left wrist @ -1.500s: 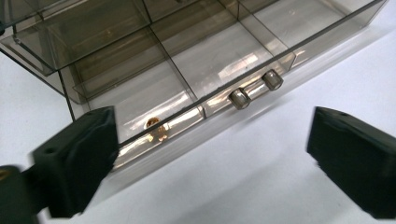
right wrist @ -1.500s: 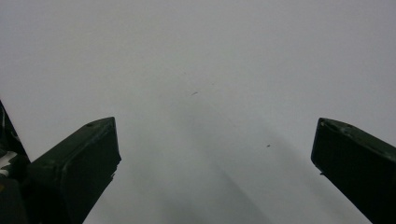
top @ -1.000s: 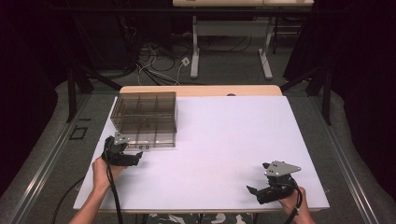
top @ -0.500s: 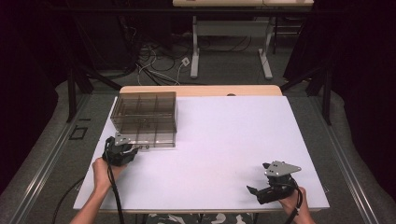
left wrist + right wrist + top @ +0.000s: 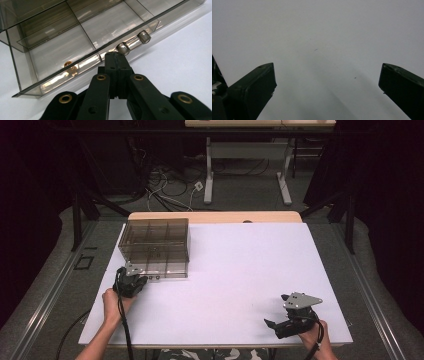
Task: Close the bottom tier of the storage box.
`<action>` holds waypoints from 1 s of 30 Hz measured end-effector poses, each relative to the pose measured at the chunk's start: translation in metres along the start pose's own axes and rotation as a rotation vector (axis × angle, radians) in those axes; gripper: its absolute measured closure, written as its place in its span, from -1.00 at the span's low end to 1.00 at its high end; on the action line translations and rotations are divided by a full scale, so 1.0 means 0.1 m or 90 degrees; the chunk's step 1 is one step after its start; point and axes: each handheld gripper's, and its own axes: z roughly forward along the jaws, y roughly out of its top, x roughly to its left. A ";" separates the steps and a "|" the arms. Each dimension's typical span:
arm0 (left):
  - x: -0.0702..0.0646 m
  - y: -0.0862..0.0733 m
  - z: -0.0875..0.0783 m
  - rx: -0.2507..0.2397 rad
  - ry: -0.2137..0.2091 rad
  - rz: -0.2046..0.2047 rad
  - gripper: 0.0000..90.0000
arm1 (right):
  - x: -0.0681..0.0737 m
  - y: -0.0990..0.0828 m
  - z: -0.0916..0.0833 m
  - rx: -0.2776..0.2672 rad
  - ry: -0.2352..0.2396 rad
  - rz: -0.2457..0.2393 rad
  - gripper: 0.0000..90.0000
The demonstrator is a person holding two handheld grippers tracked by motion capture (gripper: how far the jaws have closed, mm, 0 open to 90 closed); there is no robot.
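Left gripper view, organiser box (image 5: 75, 37) just beyond closed left tool (image 5: 117, 61)

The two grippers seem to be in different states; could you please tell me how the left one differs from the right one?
The left gripper has its jaws closed together, having just been closing, with nothing visible between them; the right gripper has its jaws wide apart. The left gripper sits right at the front edge of the smoky plastic box, by its small knobs; the right gripper faces only bare white tabletop. Both are black and hand-held.
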 end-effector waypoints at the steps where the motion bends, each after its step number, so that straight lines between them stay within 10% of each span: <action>1: 0.00 0.00 0.01 -0.001 0.001 0.001 1.00 | 0.00 0.00 0.00 0.000 0.000 -0.001 -0.99; 30: -0.01 0.06 0.11 -0.025 0.015 -0.011 1.00 | 0.00 0.00 0.02 -0.007 0.003 0.002 -0.99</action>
